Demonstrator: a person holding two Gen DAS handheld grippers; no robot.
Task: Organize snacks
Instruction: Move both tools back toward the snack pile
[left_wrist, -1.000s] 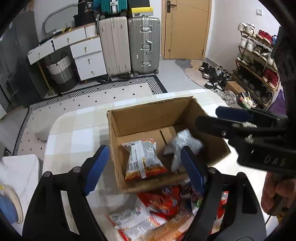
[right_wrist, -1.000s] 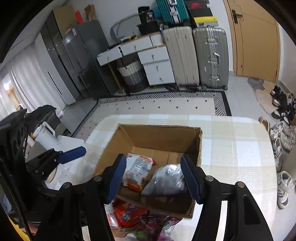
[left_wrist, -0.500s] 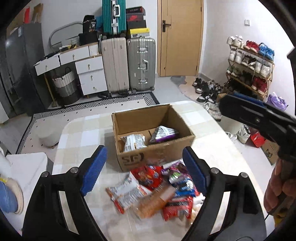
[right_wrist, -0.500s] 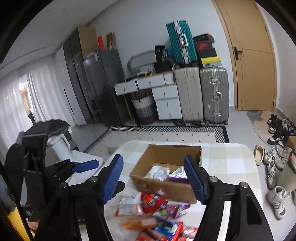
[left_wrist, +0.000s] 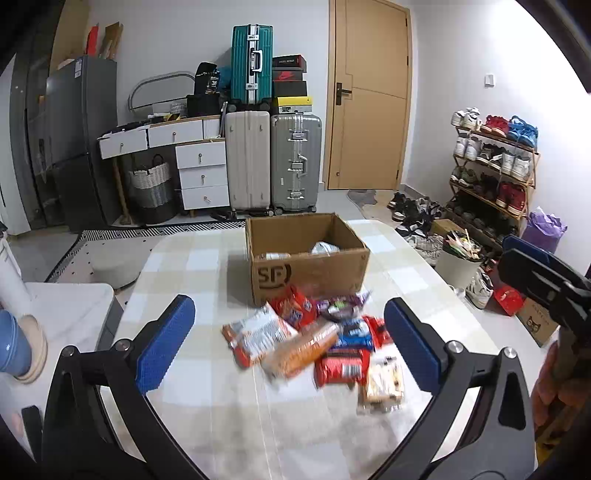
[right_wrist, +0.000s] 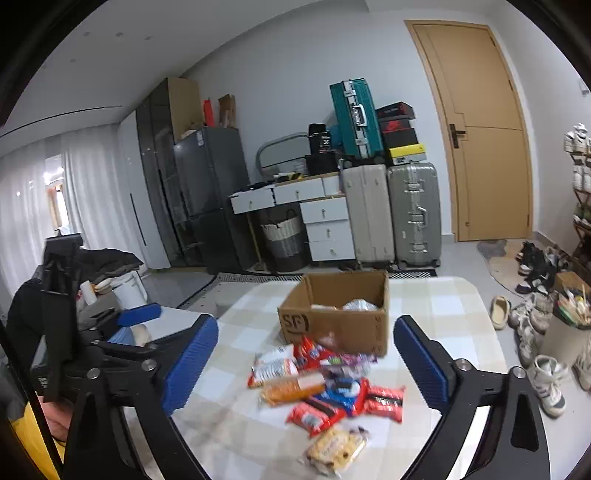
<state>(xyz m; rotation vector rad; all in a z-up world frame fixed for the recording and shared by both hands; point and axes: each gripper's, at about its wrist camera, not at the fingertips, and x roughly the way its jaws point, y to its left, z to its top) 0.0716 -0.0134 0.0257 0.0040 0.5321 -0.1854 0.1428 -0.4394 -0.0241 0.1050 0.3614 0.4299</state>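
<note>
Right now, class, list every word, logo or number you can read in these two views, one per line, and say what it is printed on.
"SF": printed on the front wall of the cardboard box, and legible in the right wrist view too.
"36": on the black bag on the white desk, only just readable.
Snack packets: print blurred, unreadable.
Stacked shoe boxes: a logo shows, lettering too small to read.

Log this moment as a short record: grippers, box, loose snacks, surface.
left gripper: jaws opening, nothing between them
right gripper: jaws opening, nothing between them
cardboard box: open-topped, upright on the table, at least two packets inside
snack pile: loose packets heaped on the table just in front of the box, none held
pale biscuit packet: nearest the camera, at the pile's edge
table: checked cloth
</note>
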